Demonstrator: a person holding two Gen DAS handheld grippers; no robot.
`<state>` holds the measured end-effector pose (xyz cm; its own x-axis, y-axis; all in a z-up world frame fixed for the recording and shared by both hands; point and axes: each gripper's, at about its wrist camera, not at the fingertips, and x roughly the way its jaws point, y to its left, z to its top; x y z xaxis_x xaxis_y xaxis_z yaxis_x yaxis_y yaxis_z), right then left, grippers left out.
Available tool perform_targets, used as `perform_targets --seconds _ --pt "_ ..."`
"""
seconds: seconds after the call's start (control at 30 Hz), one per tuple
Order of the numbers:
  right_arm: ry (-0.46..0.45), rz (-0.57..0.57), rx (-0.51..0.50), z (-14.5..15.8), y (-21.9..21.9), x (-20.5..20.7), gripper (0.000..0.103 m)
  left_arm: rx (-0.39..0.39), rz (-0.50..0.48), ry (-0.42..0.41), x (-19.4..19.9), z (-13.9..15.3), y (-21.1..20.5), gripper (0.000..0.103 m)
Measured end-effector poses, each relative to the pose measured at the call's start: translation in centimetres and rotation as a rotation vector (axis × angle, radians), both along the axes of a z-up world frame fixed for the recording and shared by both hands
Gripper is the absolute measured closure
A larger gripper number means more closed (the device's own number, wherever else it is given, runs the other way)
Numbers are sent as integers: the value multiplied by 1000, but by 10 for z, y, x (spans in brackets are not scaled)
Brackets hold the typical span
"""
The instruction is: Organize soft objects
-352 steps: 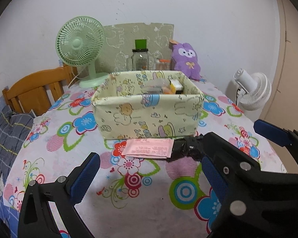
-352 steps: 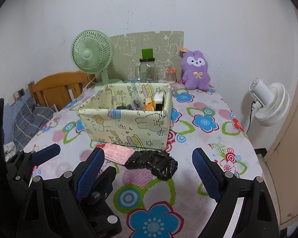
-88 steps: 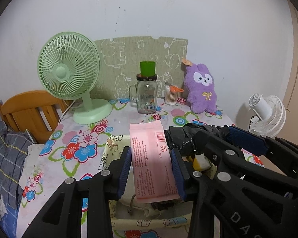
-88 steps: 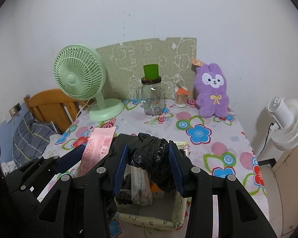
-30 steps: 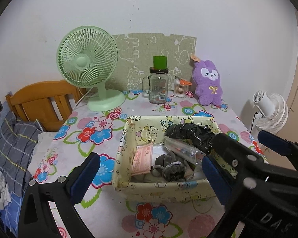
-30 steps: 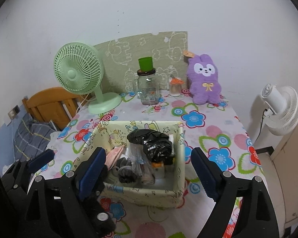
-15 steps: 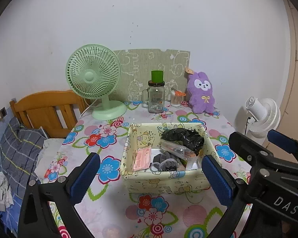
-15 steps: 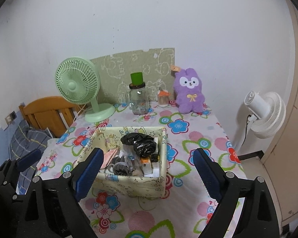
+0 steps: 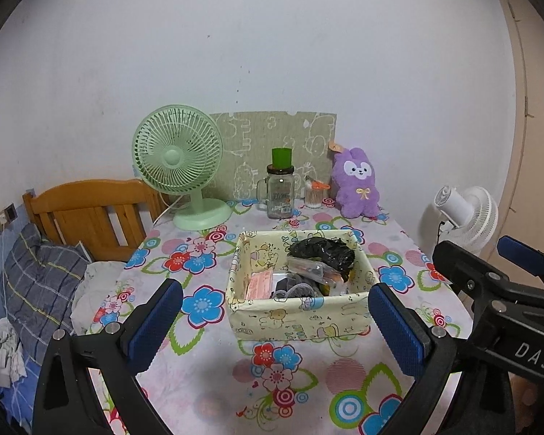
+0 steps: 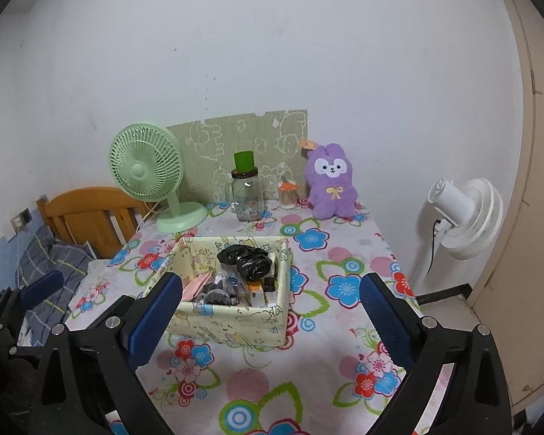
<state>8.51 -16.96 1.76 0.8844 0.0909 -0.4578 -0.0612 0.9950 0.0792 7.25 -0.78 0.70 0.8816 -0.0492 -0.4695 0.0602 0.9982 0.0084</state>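
A pale yellow cartoon-print fabric box (image 9: 293, 320) (image 10: 235, 328) stands mid-table on the floral cloth. Inside lie a crumpled black plastic bag (image 9: 321, 251) (image 10: 246, 259), a pink packet (image 9: 259, 286) (image 10: 194, 283) at the left, a grey rolled item and small boxes. My left gripper (image 9: 277, 330) is open, held back from the box on its near side with nothing between its blue pads (image 9: 156, 320). My right gripper (image 10: 270, 320) has its jaws still opening, wide apart and empty, also on the near side of the box.
Along the wall stand a green desk fan (image 9: 179, 159), a glass jar with a green lid (image 9: 280, 188), a small cotton-swab jar (image 9: 313, 194) and a purple plush rabbit (image 9: 355, 183). A white fan (image 10: 460, 214) stands off the table's right edge. A wooden headboard (image 9: 90, 214) and bedding lie left.
Both grippers have drawn back and up from the box, which now looks smaller and farther. The pink packet and black bag stay inside it. The right jaws stand a little wider.
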Motion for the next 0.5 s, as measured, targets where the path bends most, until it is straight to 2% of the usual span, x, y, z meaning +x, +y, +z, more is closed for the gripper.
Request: perform_targets --seconds 0.23,0.5 --pt "-18 -28 8 0 -8 -25 2 9 7 -46 -27 2 -4 0" --pt "-44 -55 -7 -2 -17 -44 1 7 -5 -47 -40 -2 -1 0"
